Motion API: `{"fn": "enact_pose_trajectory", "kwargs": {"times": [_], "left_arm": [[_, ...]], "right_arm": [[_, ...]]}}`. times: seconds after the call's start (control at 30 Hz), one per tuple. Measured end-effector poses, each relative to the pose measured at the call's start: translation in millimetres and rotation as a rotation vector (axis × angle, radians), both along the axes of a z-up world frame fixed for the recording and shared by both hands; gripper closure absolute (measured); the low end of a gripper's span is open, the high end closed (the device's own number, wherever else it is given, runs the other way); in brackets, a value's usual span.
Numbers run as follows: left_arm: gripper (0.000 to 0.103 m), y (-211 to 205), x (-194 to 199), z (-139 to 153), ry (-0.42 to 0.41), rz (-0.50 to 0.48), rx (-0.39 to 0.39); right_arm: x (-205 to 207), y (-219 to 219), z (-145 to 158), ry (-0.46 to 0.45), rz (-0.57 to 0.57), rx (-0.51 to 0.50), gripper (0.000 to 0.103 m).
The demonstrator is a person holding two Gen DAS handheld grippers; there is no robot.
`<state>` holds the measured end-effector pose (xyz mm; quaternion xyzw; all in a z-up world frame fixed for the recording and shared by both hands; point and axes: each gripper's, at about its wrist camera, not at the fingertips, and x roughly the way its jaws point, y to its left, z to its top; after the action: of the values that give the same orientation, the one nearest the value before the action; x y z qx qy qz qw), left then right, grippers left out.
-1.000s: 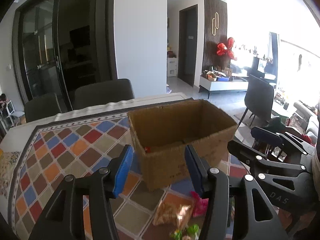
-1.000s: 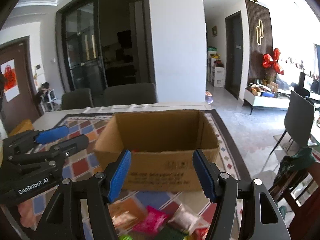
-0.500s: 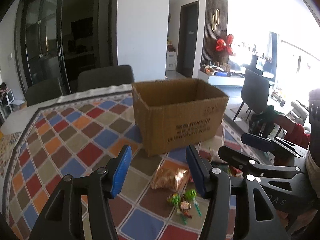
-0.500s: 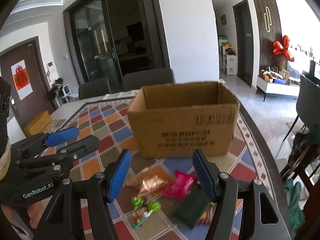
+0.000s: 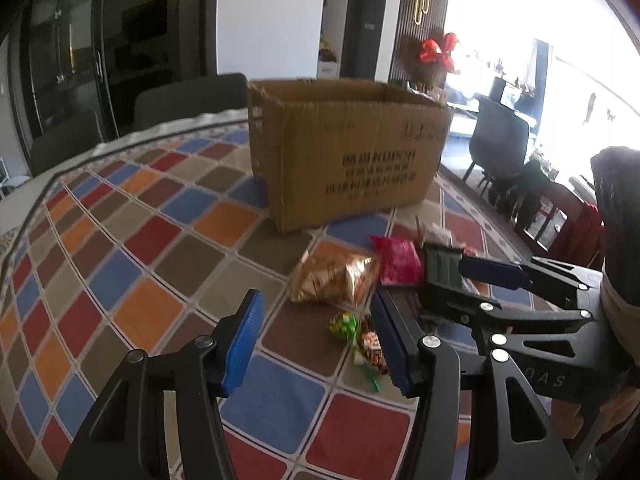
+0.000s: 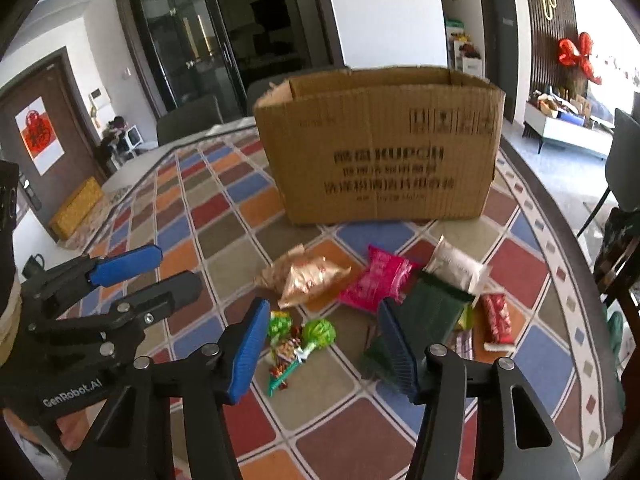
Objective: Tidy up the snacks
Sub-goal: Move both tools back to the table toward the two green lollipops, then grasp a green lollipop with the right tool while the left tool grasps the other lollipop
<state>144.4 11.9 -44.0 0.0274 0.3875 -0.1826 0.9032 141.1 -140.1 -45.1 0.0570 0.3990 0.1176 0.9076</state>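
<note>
An open-topped cardboard box (image 5: 352,152) (image 6: 380,144) stands on the checkered tablecloth. In front of it lie loose snacks: a gold packet (image 5: 336,276) (image 6: 308,276), a pink packet (image 5: 398,264) (image 6: 378,280), a dark green packet (image 6: 428,312), a white packet (image 6: 456,264), a red packet (image 6: 496,320) and green-wrapped lollipops (image 5: 346,326) (image 6: 316,332). My left gripper (image 5: 316,308) (image 6: 172,268) hovers open above the cloth, left of the snacks, holding nothing. My right gripper (image 6: 324,308) (image 5: 444,284) hangs over the lollipops and dark green packet. Its jaws are closing, and the pads press on nothing.
The tablecloth (image 5: 140,240) spreads wide to the left of the box. The round table's edge (image 6: 560,216) curves past the snacks on the right. Dark chairs (image 5: 188,96) stand behind the table, another chair (image 5: 500,136) beside it. A yellow box (image 6: 76,208) sits far left.
Both grippers have sunk toward the table and tipped downward, so the snack pile has come into full view. The right gripper's jaws have narrowed. The box has stayed put.
</note>
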Motion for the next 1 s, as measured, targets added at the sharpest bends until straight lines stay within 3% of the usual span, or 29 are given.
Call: {"fn": "enact_pose_trajectory", "kwargs": {"times": [0.53,1.0], "left_arm": [[0.069,-11.2,20.9,-46.3,0.131,-0.129,-0.046],[0.079,-16.1,38.7,-65.1,0.198,-0.15,-0.09]], "right_arm": [[19.4,7.7,-39.1,0.115,0.033,0.021,0.059],[36.3,6.0,-62.7,0.178,0.041,0.065,0.066]]}}
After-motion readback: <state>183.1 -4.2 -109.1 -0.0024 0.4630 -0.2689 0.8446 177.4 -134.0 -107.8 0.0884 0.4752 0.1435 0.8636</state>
